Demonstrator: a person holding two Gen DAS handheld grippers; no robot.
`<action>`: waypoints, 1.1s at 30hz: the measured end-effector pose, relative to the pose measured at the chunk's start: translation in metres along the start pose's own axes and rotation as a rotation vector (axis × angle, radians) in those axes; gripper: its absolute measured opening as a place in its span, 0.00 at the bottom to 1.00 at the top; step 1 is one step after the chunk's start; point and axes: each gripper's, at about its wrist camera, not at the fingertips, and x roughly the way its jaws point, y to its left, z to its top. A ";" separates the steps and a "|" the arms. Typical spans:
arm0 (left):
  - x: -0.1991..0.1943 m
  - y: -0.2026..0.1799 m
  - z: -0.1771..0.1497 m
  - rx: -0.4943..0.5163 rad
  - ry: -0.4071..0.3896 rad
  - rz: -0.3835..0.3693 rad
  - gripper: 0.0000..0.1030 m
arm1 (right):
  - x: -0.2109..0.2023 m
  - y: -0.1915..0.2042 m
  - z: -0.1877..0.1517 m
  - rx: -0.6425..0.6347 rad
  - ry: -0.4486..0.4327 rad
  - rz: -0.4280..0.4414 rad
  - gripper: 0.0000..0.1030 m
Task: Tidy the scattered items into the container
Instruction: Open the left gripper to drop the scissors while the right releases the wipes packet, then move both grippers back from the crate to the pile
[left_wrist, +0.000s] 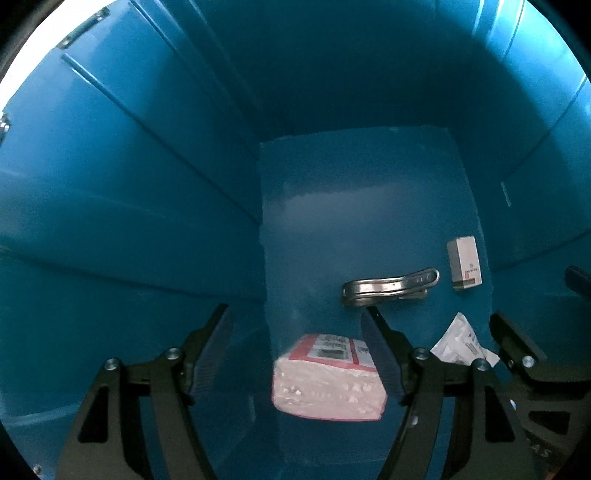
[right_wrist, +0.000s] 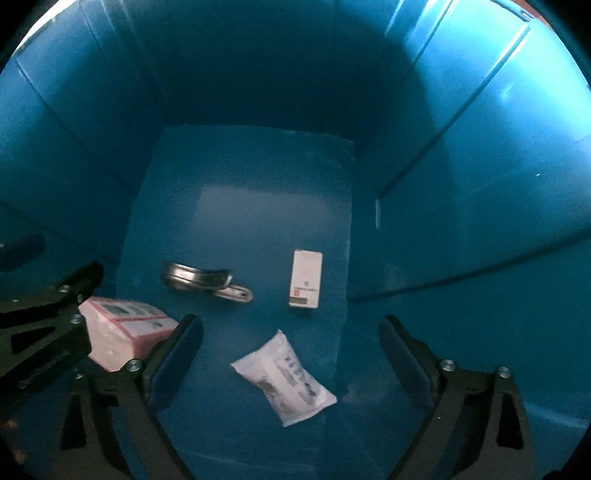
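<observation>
Both grippers point down into a deep blue container (left_wrist: 147, 192). My left gripper (left_wrist: 295, 308) is open; a pink-edged tissue pack (left_wrist: 328, 384) lies below it, free of the pads, close to the right-hand finger (left_wrist: 380, 343). My right gripper (right_wrist: 290, 318) is wide open, with a white printed sachet (right_wrist: 288, 380) lying loose on the container floor (right_wrist: 251, 206) between and below its fingers. A metal clip (right_wrist: 203, 282) and a small white box (right_wrist: 306, 278) rest further along the floor. The pack (right_wrist: 122, 332) also shows beside the left gripper's finger (right_wrist: 74, 284).
Steep ribbed blue walls (right_wrist: 461, 177) close in on all sides. The far half of the floor (left_wrist: 362, 192) is bare. The right gripper's finger (left_wrist: 517, 339) stands just past the sachet (left_wrist: 461, 341), near the clip (left_wrist: 391, 286) and box (left_wrist: 464, 263).
</observation>
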 end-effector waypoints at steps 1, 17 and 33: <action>-0.003 0.001 0.001 -0.002 -0.008 0.000 0.69 | -0.003 0.001 0.002 0.005 -0.010 0.010 0.99; -0.117 0.043 -0.020 -0.141 -0.336 -0.065 0.69 | -0.091 -0.002 0.003 0.040 -0.307 0.065 1.00; -0.250 0.242 -0.232 -0.315 -0.783 0.100 1.00 | -0.265 0.102 -0.095 -0.094 -0.767 0.325 1.00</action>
